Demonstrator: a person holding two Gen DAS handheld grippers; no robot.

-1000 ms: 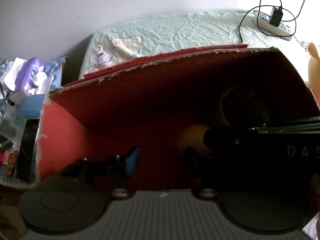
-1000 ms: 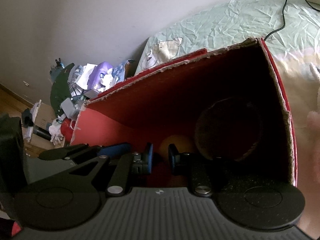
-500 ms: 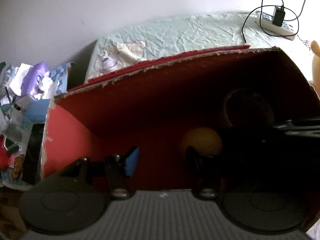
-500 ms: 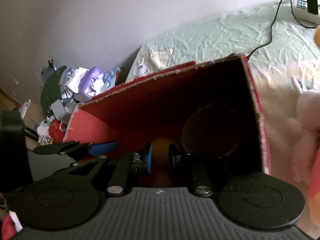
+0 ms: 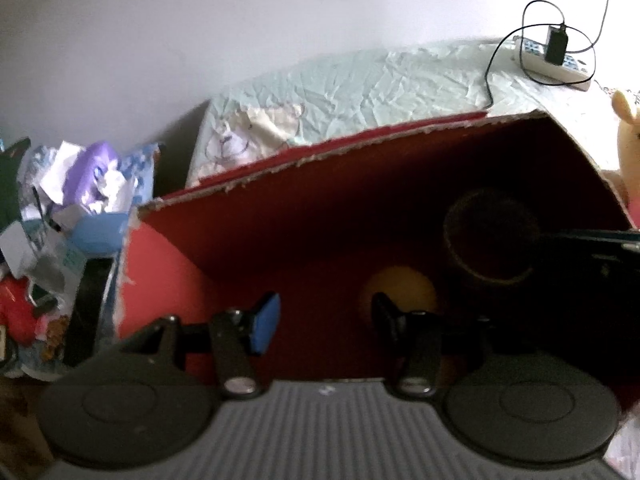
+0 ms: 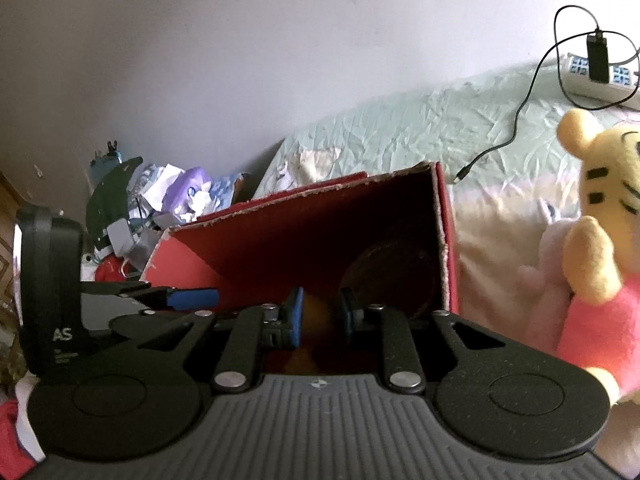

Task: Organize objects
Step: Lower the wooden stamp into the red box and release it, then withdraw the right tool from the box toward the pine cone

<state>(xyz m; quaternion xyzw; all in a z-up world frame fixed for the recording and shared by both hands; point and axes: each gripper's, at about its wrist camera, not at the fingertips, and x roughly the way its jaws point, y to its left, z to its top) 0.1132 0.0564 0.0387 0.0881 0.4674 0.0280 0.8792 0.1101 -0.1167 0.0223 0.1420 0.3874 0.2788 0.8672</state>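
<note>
From the left wrist, the left gripper (image 5: 324,316) had its jaws spread before the red box (image 5: 280,240); an orange ball (image 5: 400,288) and a dim round thing (image 5: 492,240) lay inside, hard to make out. From the right wrist, the right gripper (image 6: 320,316) had its jaws narrowly parted, the ball half hidden between; whether they touched it, I cannot tell.

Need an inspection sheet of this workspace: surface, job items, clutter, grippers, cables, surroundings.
Surface: wrinkled pale green bedsheet.
Job's things: red cardboard box open, holding a round orange ball and a dark round container; yellow plush toy in a pink shirt right of the box.
Clutter: pile of papers and toys left of the box.
Grippers: left gripper open; right gripper empty, fingers apart.
Cables: black cable on the sheet; white power strip with black plug.
Surroundings: plain white wall.
</note>
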